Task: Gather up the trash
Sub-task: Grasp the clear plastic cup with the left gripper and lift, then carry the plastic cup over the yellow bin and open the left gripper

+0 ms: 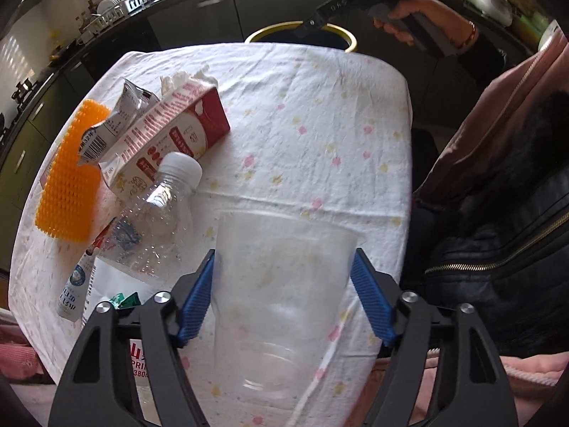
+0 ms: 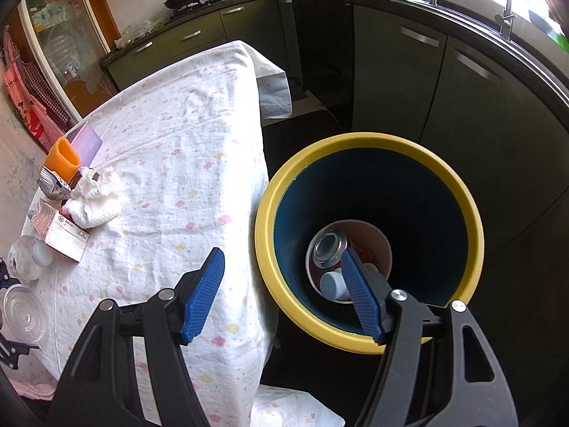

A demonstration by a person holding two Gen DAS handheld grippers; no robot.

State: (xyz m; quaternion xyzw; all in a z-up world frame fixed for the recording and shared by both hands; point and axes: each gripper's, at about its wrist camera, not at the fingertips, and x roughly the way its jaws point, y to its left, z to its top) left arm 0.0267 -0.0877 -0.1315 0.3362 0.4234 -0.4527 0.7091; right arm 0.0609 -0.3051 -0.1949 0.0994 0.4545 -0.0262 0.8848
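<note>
Left wrist view: the left gripper (image 1: 284, 295) straddles a clear plastic cup (image 1: 281, 284) lying on its side on the flowered tablecloth (image 1: 320, 124); the blue pads flank its wall near the rim, and whether they already press I cannot tell; I judge the step to be grasping the cup for disposal; the cup's long axis runs along the fingers, mouth away from the camera, base toward it; left of the cup lie a clear plastic bottle (image 1: 160, 213), a red-and-white carton (image 1: 170, 135) and an orange spiky brush (image 1: 71, 178).

Right wrist view: the right gripper (image 2: 282, 288) hangs with jaws apart and empty, one finger over the cloth, the other over the yellow-rimmed bin (image 2: 370, 242) that stands just beside the table edge; a metal can (image 2: 327, 245) and a paper cup (image 2: 377, 245) lie inside the bin; the next move calls for a gentle squeeze, since the thin wall may buckle, then a carry across to the bin.
</note>
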